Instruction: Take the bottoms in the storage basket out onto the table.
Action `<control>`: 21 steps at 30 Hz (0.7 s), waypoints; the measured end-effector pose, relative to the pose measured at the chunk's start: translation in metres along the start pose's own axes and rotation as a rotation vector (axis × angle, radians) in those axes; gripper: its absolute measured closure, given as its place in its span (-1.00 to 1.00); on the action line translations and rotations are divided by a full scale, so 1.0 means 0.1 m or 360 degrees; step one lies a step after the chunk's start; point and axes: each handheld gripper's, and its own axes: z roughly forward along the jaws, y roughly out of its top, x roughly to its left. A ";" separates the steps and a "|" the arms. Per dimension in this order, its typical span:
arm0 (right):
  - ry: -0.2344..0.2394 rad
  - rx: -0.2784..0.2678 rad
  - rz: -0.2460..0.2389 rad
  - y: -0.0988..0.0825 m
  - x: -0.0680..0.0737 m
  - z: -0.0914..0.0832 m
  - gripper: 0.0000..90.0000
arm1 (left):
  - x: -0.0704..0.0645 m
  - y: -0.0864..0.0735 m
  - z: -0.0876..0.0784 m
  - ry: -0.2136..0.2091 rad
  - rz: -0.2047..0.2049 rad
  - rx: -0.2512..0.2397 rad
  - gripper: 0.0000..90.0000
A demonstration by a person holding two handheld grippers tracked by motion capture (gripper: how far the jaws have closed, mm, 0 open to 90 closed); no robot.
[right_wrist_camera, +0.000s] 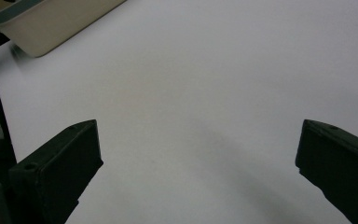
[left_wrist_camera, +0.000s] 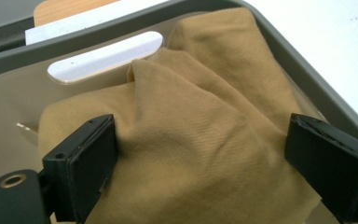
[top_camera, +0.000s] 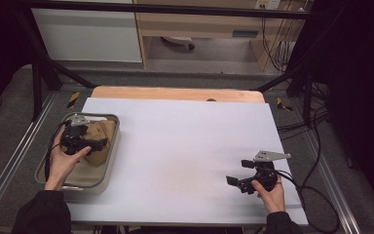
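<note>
Tan cloth [left_wrist_camera: 200, 140] sits bunched in the grey tub [top_camera: 111, 155] at the table's left — left gripper [left_wrist_camera: 200, 156] straddles it, jaws wide, likely lining up a grab. Right gripper [right_wrist_camera: 196, 163] idles wide over bare white tabletop [top_camera: 185, 146] — nothing held.

Tan cloth [left_wrist_camera: 205, 140] soft, finely woven, matt; tub [left_wrist_camera: 289, 51] smooth plastic, slight sheen; table [top_camera: 185, 146] covered in matt white sheet; jaws matt black.

White table surface [top_camera: 185, 146] lies open between both hands. The tub's grey rim [left_wrist_camera: 303, 65] walls in the tan cloth [left_wrist_camera: 205, 135]; access from above.
</note>
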 end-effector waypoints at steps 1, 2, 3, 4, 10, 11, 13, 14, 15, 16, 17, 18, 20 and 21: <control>0.0000 -0.0002 0.0000 0.00 0.00 0.00 -0.99 | 0.00 0.00 0.01 0.0001 0.0002 0.0006 -0.80; 0.0000 -0.0003 -0.0005 0.00 0.00 0.00 -0.99 | -0.01 0.00 0.02 0.0006 0.0010 0.0009 -0.79; 0.0000 -0.0003 -0.0005 0.00 0.00 0.00 -0.99 | -0.01 0.00 0.02 0.0008 0.0020 0.0009 -0.79; 0.0000 -0.0001 -0.0001 0.00 0.00 0.00 -0.99 | -0.01 0.00 0.02 0.0008 0.0021 0.0011 -0.78; 0.0001 -0.0003 -0.0004 0.00 0.00 0.00 -0.99 | 0.00 -0.03 0.05 0.0000 0.0018 0.0034 -0.66; 0.0001 -0.0003 -0.0004 0.00 0.00 0.00 -0.99 | 0.00 -0.03 0.05 0.0004 0.0022 0.0038 -0.66; 0.0003 -0.0002 -0.0001 0.00 0.00 0.00 -0.99 | -0.01 -0.04 0.06 0.0014 0.0030 0.0054 -0.61; 0.0002 -0.0002 -0.0001 0.00 0.00 0.00 -0.99 | -0.01 -0.04 0.07 0.0020 0.0036 0.0064 -0.58; 0.0002 -0.0001 0.0001 0.00 0.00 0.00 -0.99 | -0.01 -0.04 0.08 0.0019 0.0036 0.0067 -0.54; 0.0003 -0.0002 -0.0001 0.00 0.00 0.00 -0.99 | -0.01 -0.05 0.08 0.0019 0.0033 0.0070 -0.49; 0.0003 -0.0002 -0.0001 0.00 0.00 0.00 -0.99 | -0.01 -0.05 0.08 0.0020 0.0031 0.0070 -0.49; 0.0005 -0.0005 -0.0003 0.00 0.00 0.00 -0.99 | -0.01 -0.05 0.08 0.0024 0.0031 0.0070 -0.38; 0.0004 -0.0002 0.0000 0.00 0.00 0.00 -0.99 | 0.00 -0.06 0.08 0.0029 0.0030 0.0074 -0.30; 0.0004 -0.0002 0.0000 0.00 0.00 0.00 -0.99 | 0.00 -0.06 0.07 0.0035 0.0029 0.0078 -0.30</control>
